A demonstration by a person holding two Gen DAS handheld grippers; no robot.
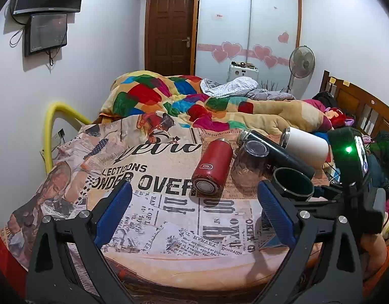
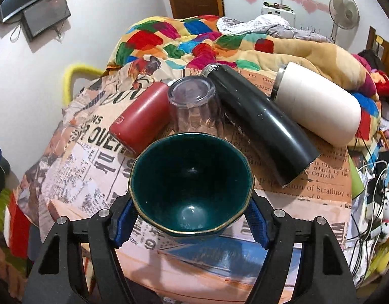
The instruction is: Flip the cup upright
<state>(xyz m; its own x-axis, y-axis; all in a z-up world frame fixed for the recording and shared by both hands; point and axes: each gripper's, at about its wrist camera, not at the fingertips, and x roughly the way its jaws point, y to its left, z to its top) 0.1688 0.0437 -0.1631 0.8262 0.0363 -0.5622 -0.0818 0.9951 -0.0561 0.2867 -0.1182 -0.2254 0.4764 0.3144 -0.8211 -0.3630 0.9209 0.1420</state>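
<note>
blue pads [image 2: 124, 224] of my right gripper [image 2: 190, 221] clamp the green cup [image 2: 191, 185] by its sides, lifted above the newsprint cloth [image 2: 295, 190], mouth tipped toward the camera. my left gripper [image 1: 195, 211] gapes wide, holding nothing, farther off.

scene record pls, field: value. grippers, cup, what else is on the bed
left gripper: open, holds nothing
right gripper: shut on green cup, mouth facing camera
red flask: lying on its side
clear glass: mouth down, between red flask and black flask
black flask: lying down
white flask: lying down, right of black flask
surface: newspaper-print cloth
</note>
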